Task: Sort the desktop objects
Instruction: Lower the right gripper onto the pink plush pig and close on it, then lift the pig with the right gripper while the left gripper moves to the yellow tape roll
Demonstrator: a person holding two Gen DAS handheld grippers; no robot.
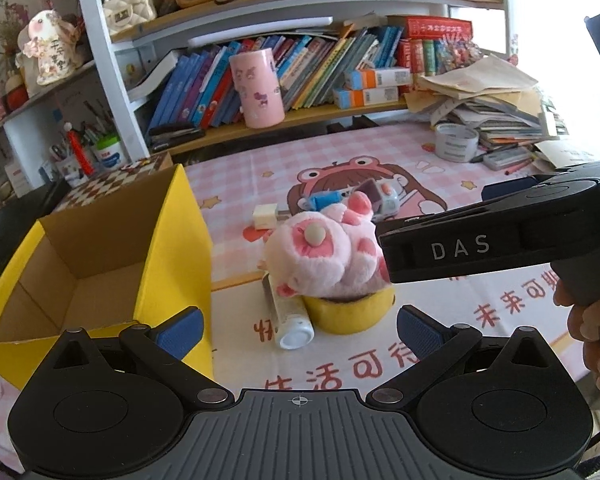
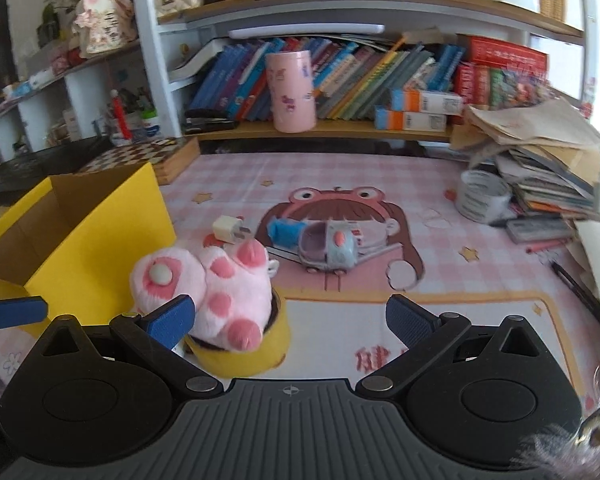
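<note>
A pink plush toy [image 1: 324, 256] rests on a yellow tape roll [image 1: 348, 312] in the middle of the desk, also in the right wrist view [image 2: 220, 288]. A white tube [image 1: 290, 316] lies beside the roll. A white plug [image 1: 265, 216], a blue item [image 1: 322, 201] and a toy car [image 2: 332, 248] lie behind. An open yellow box [image 1: 100, 272] stands at the left. My left gripper [image 1: 298, 326] is open and empty, just short of the roll. My right gripper [image 2: 288, 318] is open and empty; its left finger [image 2: 172, 318] is beside the plush.
A bookshelf with books and a pink cylinder [image 1: 258, 88] runs along the back. A grey tape roll [image 1: 456, 142] and a stack of papers [image 1: 496, 96] sit at the right. A chessboard [image 2: 140, 156] lies behind the box.
</note>
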